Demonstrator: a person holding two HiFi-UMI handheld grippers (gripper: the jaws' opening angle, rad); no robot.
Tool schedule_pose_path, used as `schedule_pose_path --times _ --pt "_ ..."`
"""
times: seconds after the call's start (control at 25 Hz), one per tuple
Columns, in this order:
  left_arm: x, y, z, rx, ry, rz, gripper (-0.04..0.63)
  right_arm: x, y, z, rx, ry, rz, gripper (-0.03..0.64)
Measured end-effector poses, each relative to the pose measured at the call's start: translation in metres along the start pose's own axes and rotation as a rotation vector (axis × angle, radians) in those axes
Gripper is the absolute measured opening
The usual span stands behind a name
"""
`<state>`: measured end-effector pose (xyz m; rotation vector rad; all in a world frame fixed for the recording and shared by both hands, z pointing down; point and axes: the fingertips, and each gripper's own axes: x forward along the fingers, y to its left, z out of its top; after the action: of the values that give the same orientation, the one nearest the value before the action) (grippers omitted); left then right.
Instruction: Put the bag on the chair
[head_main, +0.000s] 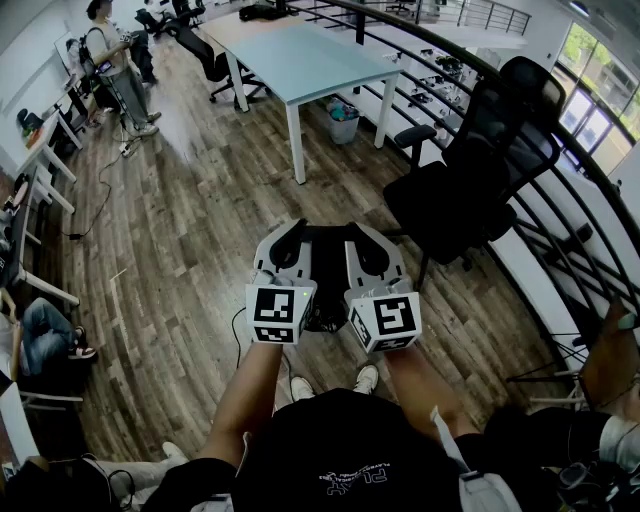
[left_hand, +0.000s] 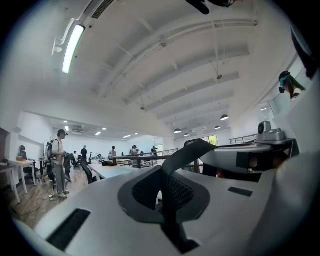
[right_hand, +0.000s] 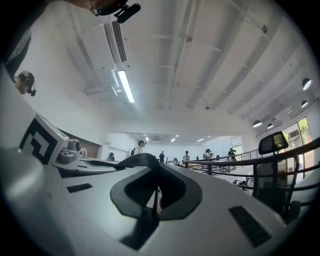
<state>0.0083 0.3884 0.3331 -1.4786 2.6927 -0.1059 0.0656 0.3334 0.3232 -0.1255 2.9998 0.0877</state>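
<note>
Black bag (head_main: 325, 288) hangs between the two claws above the wood floor (head_main: 180, 220); contents not visible, long axis unreadable from above. Left claw (head_main: 293, 232) pinched together on its strap (left_hand: 185, 152); right claw (head_main: 360, 238) likewise. Chair (head_main: 470, 190) stands right, apart.

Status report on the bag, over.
Left tool, right tool: each shut on a strap. The bag hangs between them, off the chair. Bare floor up to chair.

We are finding the right gripper (right_hand: 156, 186) pressing its jaws together on a black strap (right_hand: 134, 159); a black chair (right_hand: 270, 181) is standing at right.
</note>
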Motion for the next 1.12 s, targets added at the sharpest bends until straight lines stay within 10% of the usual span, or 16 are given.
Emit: schedule_pose_path --times 1.12 --pt "-0.009 0.051 -0.026 -0.014 -0.008 -0.176 0.012 0.028 0.046 -0.024 0.014 0.039 -0.163 0.018"
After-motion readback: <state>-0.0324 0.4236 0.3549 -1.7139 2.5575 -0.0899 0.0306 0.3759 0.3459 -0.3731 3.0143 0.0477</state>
